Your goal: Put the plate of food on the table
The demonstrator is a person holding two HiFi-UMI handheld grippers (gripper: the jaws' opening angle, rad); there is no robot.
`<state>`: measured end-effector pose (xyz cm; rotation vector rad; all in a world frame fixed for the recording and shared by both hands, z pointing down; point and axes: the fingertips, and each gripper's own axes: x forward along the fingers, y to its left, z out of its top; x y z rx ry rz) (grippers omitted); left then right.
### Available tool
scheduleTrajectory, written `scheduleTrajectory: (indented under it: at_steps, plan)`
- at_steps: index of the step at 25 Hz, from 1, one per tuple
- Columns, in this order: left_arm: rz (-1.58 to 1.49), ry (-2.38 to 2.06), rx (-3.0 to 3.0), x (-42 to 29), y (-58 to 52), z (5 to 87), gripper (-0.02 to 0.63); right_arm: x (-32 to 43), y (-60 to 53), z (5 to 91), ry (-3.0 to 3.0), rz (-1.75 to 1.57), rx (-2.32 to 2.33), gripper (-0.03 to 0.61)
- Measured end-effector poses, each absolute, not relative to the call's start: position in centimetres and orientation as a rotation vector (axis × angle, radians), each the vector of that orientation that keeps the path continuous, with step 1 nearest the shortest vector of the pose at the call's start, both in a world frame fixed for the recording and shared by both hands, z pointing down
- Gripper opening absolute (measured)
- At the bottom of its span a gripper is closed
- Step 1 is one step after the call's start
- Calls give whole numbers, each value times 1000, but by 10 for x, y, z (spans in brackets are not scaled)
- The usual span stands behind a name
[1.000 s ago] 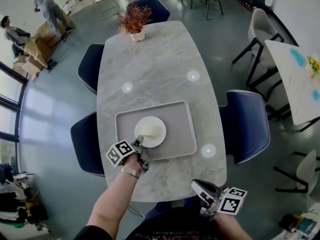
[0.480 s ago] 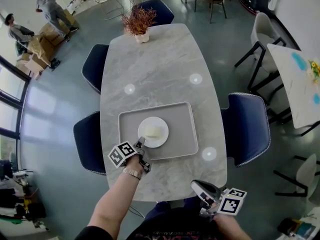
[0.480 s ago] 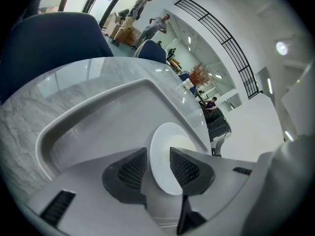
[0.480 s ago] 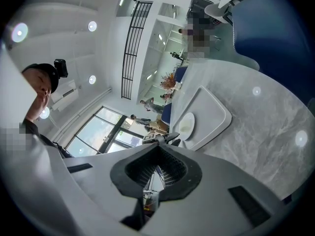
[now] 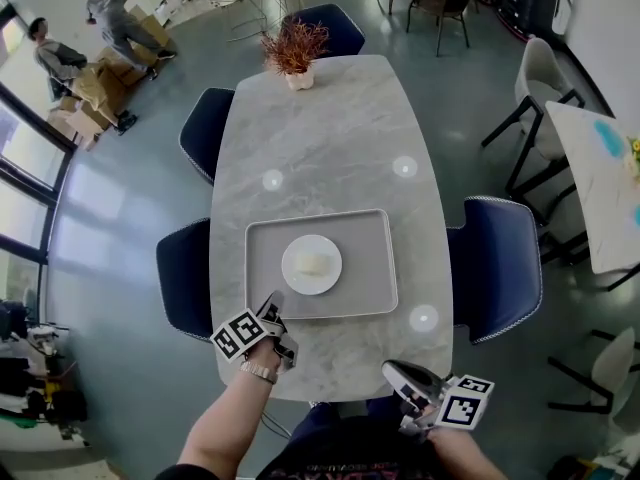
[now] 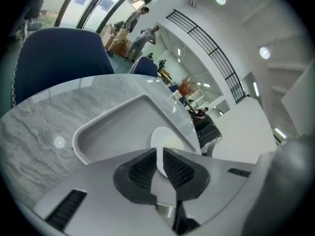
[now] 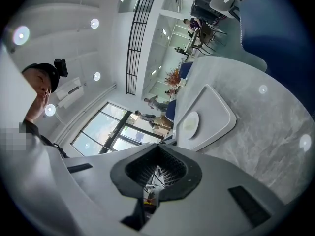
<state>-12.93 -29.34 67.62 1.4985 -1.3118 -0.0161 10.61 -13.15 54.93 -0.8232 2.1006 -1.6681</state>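
A white plate [image 5: 312,265] with a pale lump of food lies in the middle of a grey tray [image 5: 258,298] on the marble table [image 5: 320,138]. My left gripper [image 5: 272,303] hovers over the tray's near left rim, a short way back from the plate. Its jaws have just been closing and stand narrowly open with nothing between them. In the left gripper view the plate [image 6: 165,140] shows beyond that gripper [image 6: 160,154], inside the tray [image 6: 108,127]. My right gripper [image 5: 392,370] hangs off the table's near edge, shut and empty. In the right gripper view the plate [image 7: 191,123] lies far ahead.
A potted dry plant [image 5: 296,48] stands at the table's far end. Dark blue chairs flank the table at left [image 5: 188,273], far left [image 5: 205,133] and right [image 5: 497,268]. Two people [image 5: 115,13] are by boxes at far left. A white table [image 5: 600,168] stands right.
My left gripper has drawn back from the plate's near rim towards the tray's near edge and lifted a little. The plate stays on the tray. The right gripper has not moved.
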Motion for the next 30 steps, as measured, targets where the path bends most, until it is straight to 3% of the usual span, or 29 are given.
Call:
scheduleTrajectory:
  at_steps: [2,10,19,30]
  plan:
    - [-120,-1264,1534,-124,-281,660,9,107,-132,548,2126,-1674,-785,12]
    - [-390,-1041,1589,-105,-214,591,8,80,-134,541,2255,-1712,-583,11]
    - [-163,-873,1911,-91,-122,547,8,30,-112,538,2356,-1730,-422,12]
    - [-254,-681,1922,-115,-33,522,8,-30,-45,526,2387,-1685,-476,12]
